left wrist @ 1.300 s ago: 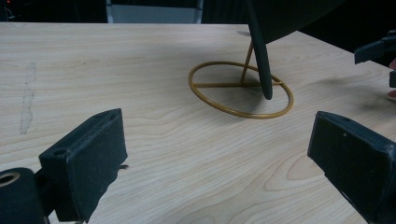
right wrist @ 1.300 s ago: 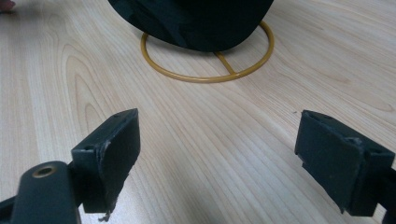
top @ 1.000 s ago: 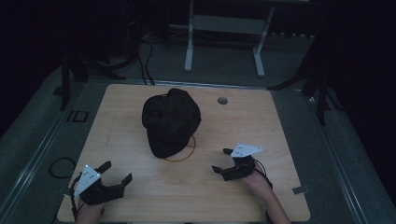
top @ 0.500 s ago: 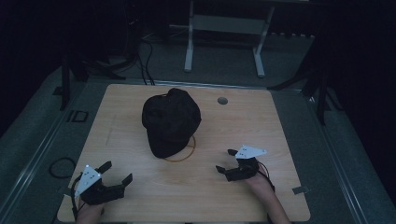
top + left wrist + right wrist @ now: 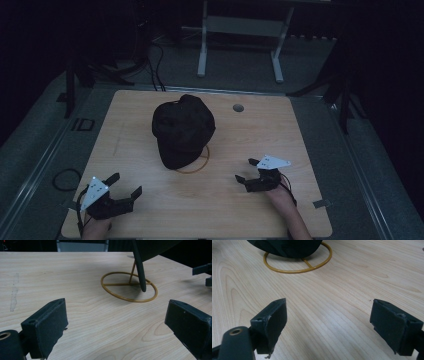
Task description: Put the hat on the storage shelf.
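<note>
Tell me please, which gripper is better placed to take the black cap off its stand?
Probably the right gripper. It is open and lies nearer the black cap on the gold wire stand. The left gripper, also open, sits farther away at the table's near corner.

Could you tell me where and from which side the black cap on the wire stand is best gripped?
Probably by the brim: it hangs down thin and free at the near side of the black cap, above the gold stand's ring. The open right gripper could close across its edge from the near right.

Matt black cloth cap (image 5: 182, 130), glossy brass-coloured wire stand (image 5: 129, 286), smooth pale wood table (image 5: 260, 135)
</note>
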Demonstrator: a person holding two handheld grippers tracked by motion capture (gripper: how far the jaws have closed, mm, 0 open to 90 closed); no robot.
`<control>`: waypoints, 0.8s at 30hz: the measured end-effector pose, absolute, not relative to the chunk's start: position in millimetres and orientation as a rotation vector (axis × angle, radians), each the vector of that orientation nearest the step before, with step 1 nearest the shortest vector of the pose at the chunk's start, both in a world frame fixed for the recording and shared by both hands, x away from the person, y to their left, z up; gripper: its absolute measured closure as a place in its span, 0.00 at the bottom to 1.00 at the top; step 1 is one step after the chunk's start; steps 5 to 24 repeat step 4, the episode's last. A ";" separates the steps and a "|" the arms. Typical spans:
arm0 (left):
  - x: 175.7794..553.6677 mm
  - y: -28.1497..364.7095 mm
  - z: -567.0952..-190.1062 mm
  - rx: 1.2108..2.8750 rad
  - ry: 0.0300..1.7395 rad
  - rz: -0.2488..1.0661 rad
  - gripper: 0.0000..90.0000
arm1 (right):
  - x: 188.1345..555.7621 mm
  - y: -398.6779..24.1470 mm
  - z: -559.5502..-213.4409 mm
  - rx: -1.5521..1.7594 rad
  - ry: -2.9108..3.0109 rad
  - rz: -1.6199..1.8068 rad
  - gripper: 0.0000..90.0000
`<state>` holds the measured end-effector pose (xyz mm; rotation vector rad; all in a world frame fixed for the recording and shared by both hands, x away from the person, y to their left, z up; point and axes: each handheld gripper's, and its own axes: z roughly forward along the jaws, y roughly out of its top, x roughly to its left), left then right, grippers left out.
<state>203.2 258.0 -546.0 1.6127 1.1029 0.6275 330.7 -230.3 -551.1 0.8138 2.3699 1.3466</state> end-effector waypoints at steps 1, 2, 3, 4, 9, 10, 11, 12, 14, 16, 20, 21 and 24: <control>203.3 258.0 -546.0 1.611 1.101 0.625 0.05 | 330.7 -230.6 -551.0 0.817 2.370 1.352 0.16; 203.3 258.0 -546.1 1.613 1.101 0.625 0.05 | 330.8 -230.9 -551.2 0.819 2.367 1.352 0.16; 203.4 258.0 -546.2 1.616 1.102 0.628 0.05 | 331.0 -230.9 -551.4 0.817 2.369 1.350 0.16; 203.5 258.0 -546.2 1.614 1.101 0.625 0.05 | 331.1 -230.7 -551.7 0.815 2.373 1.348 0.16; 203.5 258.0 -546.2 1.614 1.101 0.625 0.05 | 331.1 -230.7 -551.7 0.815 2.373 1.348 0.16; 203.5 258.0 -546.2 1.614 1.101 0.625 0.05 | 331.1 -230.7 -551.7 0.815 2.373 1.348 0.16; 203.5 258.0 -546.2 1.614 1.101 0.625 0.05 | 331.1 -230.7 -551.7 0.815 2.373 1.348 0.16; 203.5 258.0 -546.2 1.614 1.101 0.625 0.05 | 331.1 -230.7 -551.7 0.815 2.373 1.348 0.16; 203.5 258.0 -546.2 1.614 1.101 0.625 0.05 | 331.1 -230.7 -551.7 0.815 2.373 1.348 0.16; 203.5 258.0 -546.2 1.614 1.101 0.625 0.05 | 331.1 -230.7 -551.7 0.815 2.373 1.348 0.16; 203.5 258.0 -546.2 1.614 1.101 0.625 0.05 | 331.1 -230.7 -551.7 0.815 2.373 1.348 0.16; 203.5 258.0 -546.2 1.614 1.101 0.625 0.05 | 331.1 -230.7 -551.7 0.815 2.373 1.348 0.16; 203.5 258.0 -546.2 1.614 1.101 0.625 0.05 | 331.1 -230.7 -551.7 0.815 2.373 1.348 0.16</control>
